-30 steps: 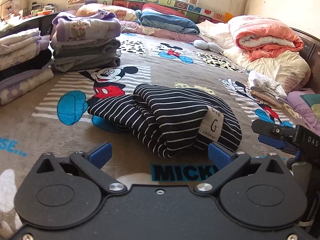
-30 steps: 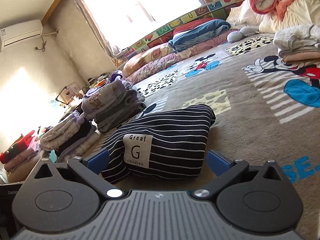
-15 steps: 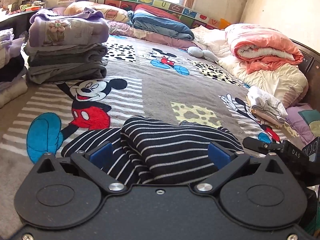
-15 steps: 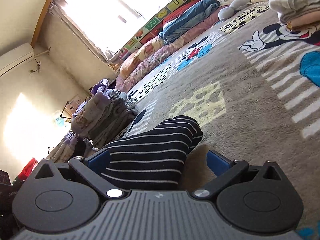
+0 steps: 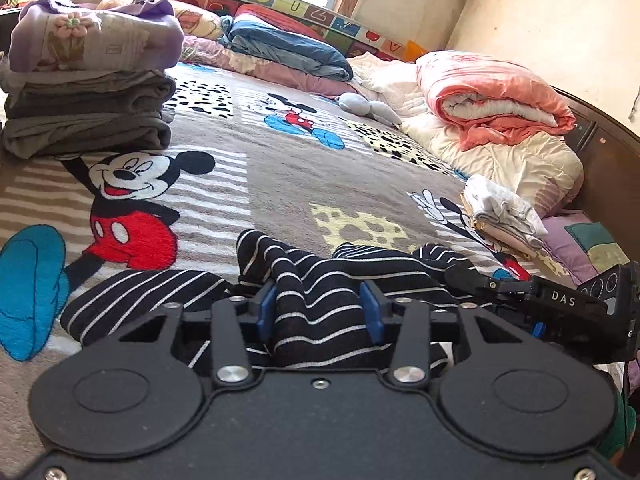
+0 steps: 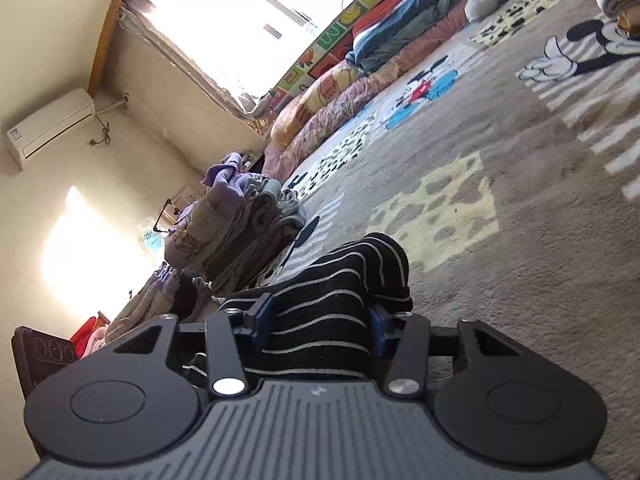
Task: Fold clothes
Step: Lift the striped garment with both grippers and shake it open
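Both tongs have pushed in onto the striped garment (image 5: 320, 304) since the earlier frames, and their jaws have just been closing, cloth between them. Left gripper (image 5: 318, 312): blue pads pinch a bunched fold of the black, white-striped knit, clenched on it. Right gripper (image 6: 320, 320): same, pads squeezing a rolled end of the same garment (image 6: 332, 300).

In the left wrist view the garment lies on the Mickey Mouse blanket (image 5: 280, 168) right at the fingertips, spreading to both sides of the jaws; its long axis runs crosswise to the left tongs, one flatter part trailing off to the left. The right gripper's black body (image 5: 560, 300) sits just beside the garment at the right end. In the right wrist view the roll sticks straight out ahead between the pads.

Counts: one striped garment, two grippers. One stack of folded clothes (image 5: 88, 84) well ahead and left of the left tongs, one small folded pile (image 5: 504, 212) ahead right, one pink quilt (image 5: 492, 104) further back.
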